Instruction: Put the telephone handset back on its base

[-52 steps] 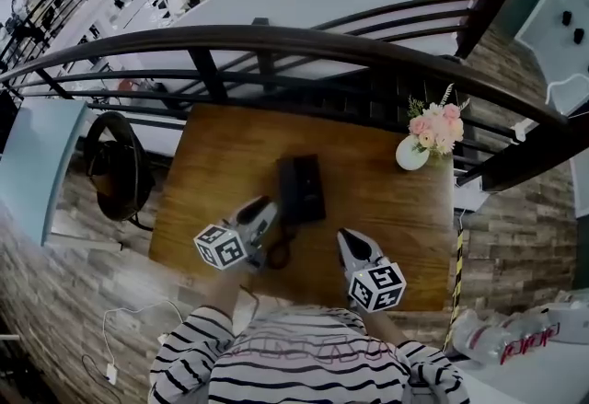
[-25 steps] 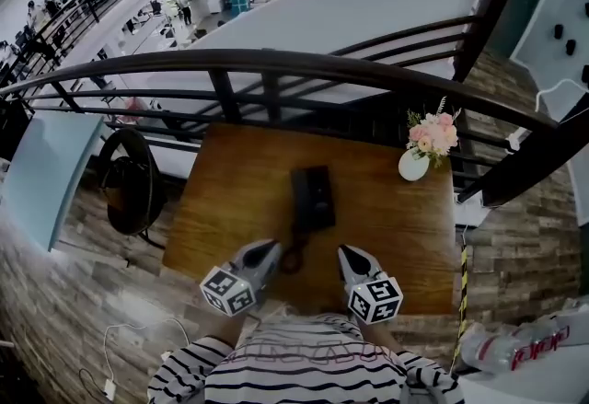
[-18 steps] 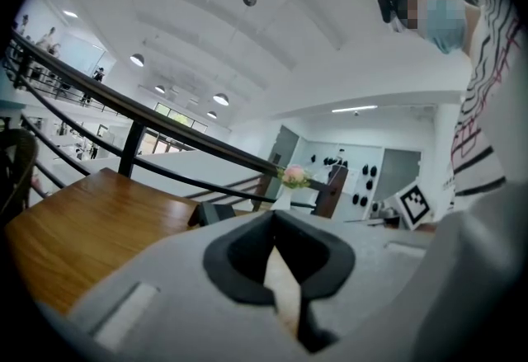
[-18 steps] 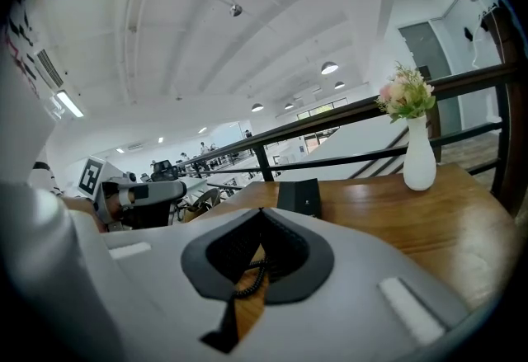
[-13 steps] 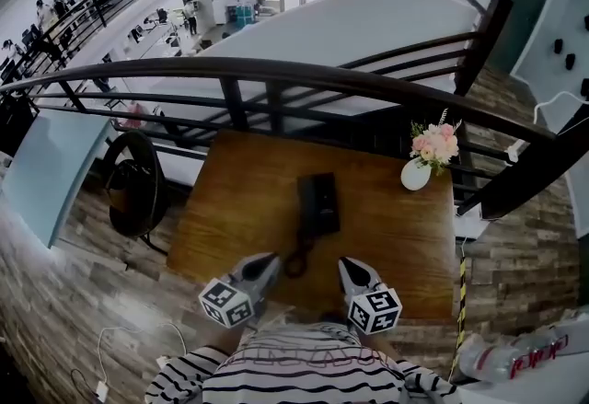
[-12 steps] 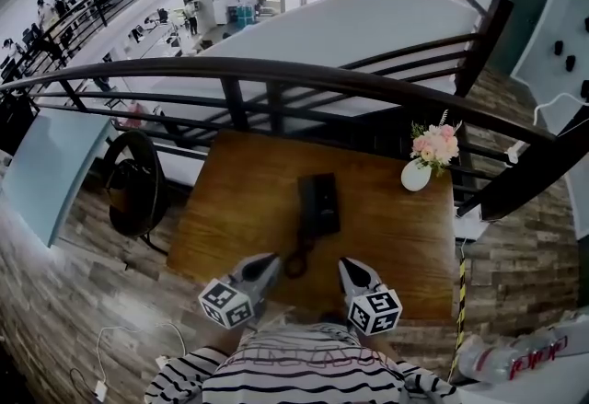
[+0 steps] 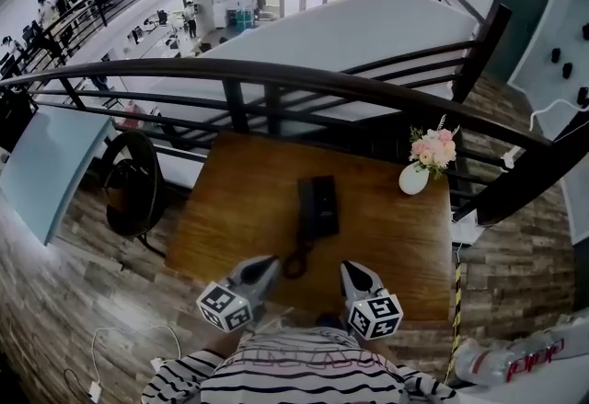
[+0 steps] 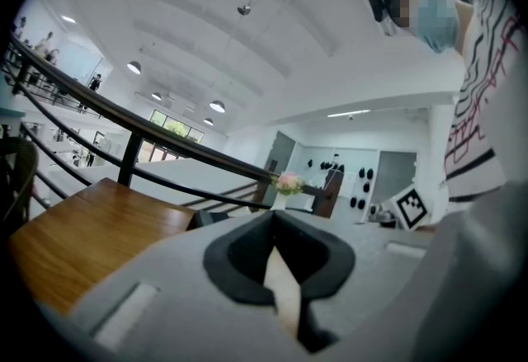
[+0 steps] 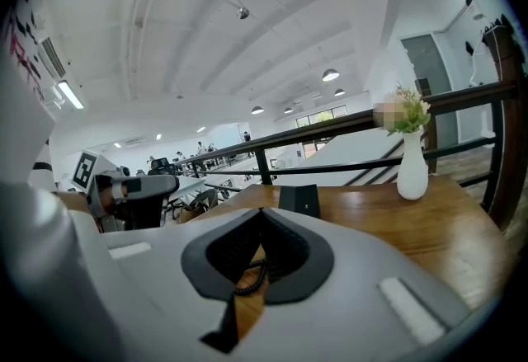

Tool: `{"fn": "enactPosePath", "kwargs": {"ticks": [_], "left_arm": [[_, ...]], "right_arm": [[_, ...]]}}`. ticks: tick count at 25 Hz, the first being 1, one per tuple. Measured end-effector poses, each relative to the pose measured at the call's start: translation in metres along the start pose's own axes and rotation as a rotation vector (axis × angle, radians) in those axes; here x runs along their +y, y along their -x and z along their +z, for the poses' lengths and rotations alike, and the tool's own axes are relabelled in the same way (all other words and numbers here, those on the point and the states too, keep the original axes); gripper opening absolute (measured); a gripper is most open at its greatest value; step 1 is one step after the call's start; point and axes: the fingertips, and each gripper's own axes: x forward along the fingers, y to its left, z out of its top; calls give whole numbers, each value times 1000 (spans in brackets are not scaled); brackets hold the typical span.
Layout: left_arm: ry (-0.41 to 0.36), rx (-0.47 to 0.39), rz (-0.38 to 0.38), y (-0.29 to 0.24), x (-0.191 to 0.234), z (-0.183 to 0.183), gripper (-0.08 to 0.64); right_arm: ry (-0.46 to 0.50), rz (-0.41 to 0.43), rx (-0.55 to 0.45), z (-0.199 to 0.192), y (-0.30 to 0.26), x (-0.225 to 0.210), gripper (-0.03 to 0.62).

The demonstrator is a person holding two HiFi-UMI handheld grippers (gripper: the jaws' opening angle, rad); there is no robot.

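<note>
Jaws of the left gripper (image 7: pixel 266 262) and the right gripper (image 7: pixel 352 270) are closed together, holding nothing, both just on the near side of the telephone (image 7: pixel 318 206). Its handset (image 7: pixel 305 209) lies on the base, on the bench (image 7: pixel 230 209). The coiled cord (image 7: pixel 296 260) trails nearer, and a flower vase (image 7: pixel 414 178) stands right of the telephone.

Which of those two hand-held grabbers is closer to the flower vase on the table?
Right. The right gripper is at the table's near edge, the flower vase beyond it at the far right. The left gripper is at the same edge, further left.
</note>
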Motion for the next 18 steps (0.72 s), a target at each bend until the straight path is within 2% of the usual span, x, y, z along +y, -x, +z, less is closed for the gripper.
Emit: {"fn": "enactPosePath", "kwargs": {"ticks": [18], "left_arm": [[22,5,38,-8,11,0,3]], "right_arm": [[20,1,15,10,-6,-9,-2]]}}
